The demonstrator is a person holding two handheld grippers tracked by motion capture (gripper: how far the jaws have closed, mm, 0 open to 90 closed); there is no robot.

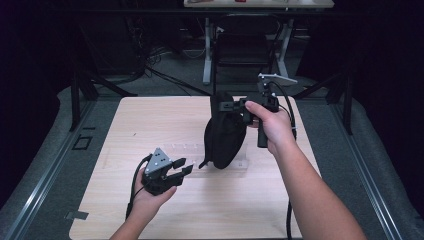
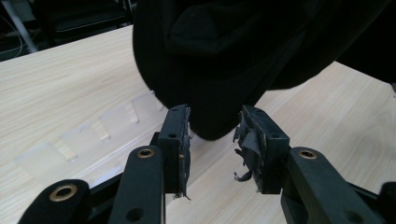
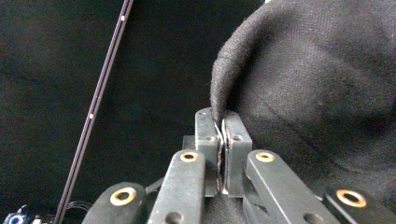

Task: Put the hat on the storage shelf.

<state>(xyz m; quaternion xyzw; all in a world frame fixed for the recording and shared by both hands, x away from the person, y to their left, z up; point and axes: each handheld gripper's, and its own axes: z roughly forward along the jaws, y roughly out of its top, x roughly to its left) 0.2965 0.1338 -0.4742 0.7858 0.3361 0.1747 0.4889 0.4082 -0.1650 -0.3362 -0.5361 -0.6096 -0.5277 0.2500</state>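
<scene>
A black fabric bag [image 1: 225, 132] hangs upright over the middle of the wooden table [image 1: 150, 120], its lower end at or just above the board. My right gripper [image 1: 235, 106] holds it from the right at the top; in the right gripper view the jaws [image 3: 223, 116] are shut on a folded edge of the fabric [image 3: 317, 84]. Low and to the left, my left gripper [image 1: 184, 167] points at the bag's bottom. In the left gripper view its jaws [image 2: 212, 121] stand apart with nothing between them, and the bag's rounded tip [image 2: 224, 60] lies just beyond them.
A clear plastic sheet or tray [image 1: 185, 150] lies flat on the table under and left of the bag, also seen as pale outlines [image 2: 84, 135]. Beyond the far edge stand a dark chair [image 1: 245, 45] and desk legs. Bare wood spreads left and front.
</scene>
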